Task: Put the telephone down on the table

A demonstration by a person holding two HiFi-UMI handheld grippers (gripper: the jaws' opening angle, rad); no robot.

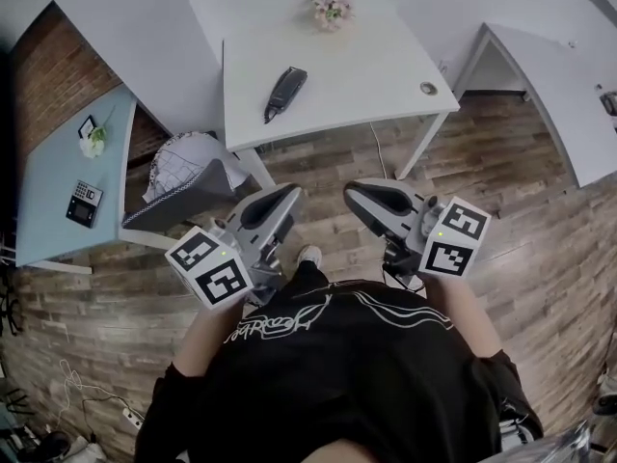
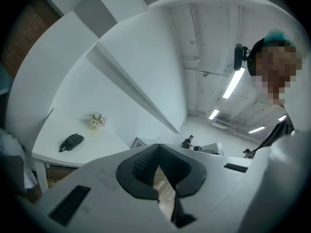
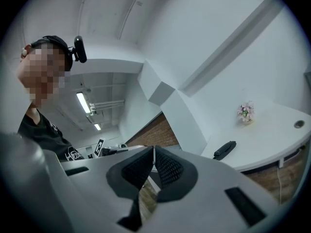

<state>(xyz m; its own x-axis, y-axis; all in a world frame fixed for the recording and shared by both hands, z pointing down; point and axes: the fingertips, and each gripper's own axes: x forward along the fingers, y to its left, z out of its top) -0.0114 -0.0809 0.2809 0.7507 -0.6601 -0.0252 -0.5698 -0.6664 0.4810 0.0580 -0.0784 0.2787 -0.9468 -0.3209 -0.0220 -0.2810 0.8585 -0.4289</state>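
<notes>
The black telephone (image 1: 285,93) lies flat on the white table (image 1: 386,75), near its front left edge, with nothing touching it. It also shows in the left gripper view, telephone (image 2: 72,141), and in the right gripper view, telephone (image 3: 224,149). My left gripper (image 1: 292,193) and right gripper (image 1: 351,191) hang side by side over the wooden floor, close to the person's body and well short of the table. Each is shut with nothing between its jaws: left gripper (image 2: 158,147), right gripper (image 3: 154,148). Both point up toward the table and walls.
A small pot of flowers (image 1: 331,10) stands at the table's far edge, and a cable grommet (image 1: 428,88) sits at its right. A mesh chair (image 1: 188,177) stands left of the table. A light blue desk (image 1: 48,181) carries a dark keypad device (image 1: 84,204). Another white desk (image 1: 569,95) is at right.
</notes>
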